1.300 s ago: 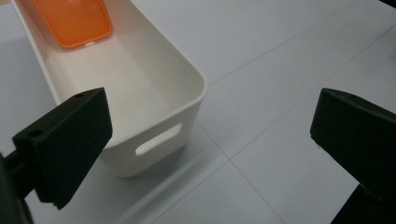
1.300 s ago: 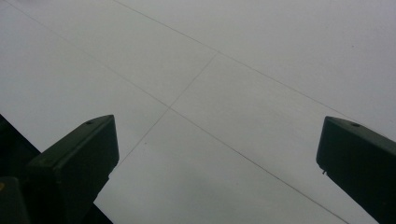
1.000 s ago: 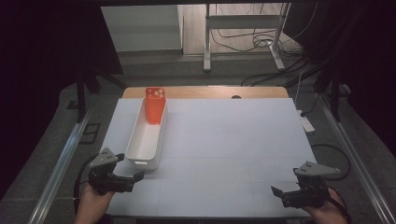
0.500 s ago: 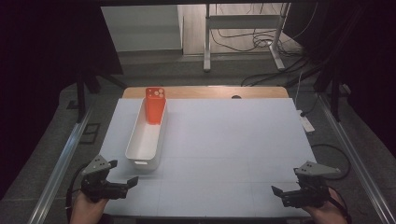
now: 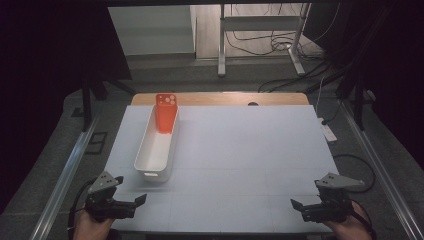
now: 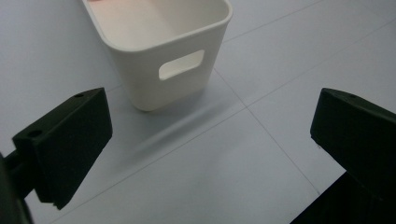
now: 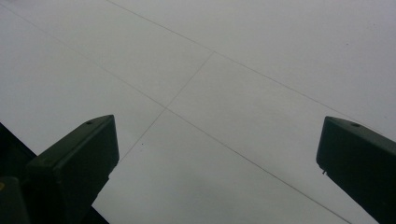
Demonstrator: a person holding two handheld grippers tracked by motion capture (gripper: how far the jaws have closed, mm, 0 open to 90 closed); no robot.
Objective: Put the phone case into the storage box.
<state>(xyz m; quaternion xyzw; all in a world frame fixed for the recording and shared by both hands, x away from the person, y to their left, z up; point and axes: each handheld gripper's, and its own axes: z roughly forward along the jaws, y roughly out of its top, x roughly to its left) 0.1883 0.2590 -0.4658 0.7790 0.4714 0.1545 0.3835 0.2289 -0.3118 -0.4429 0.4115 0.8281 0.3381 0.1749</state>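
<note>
**Both grippers idle at the near edge, white bin ahead of the left one**

A dark room with cables on the floor surrounds a pale worktop (image 5: 240, 150) ruled by faint lines. In the high view a long white bin (image 5: 156, 145) lies on the left half of the worktop, running away from the person, with an orange cup (image 5: 166, 112) standing upright in its far end. The left gripper (image 5: 134, 201) sits at the near left corner, just short of the bin's near end and a little to its left, touching nothing. The right gripper (image 5: 297, 205) rests at the near right corner, well apart from the bin.

In the left gripper view the two black jaws are spread wide with bare worktop (image 6: 196, 177) between them. The bin (image 6: 163, 56) stands beyond the jaws, its near end wall with an oval handle slot facing the camera, nearer the left jaw than the right and clear of both.

In the right gripper view the jaws are likewise spread wide, with just the lined worktop (image 7: 224, 93) between them
</note>
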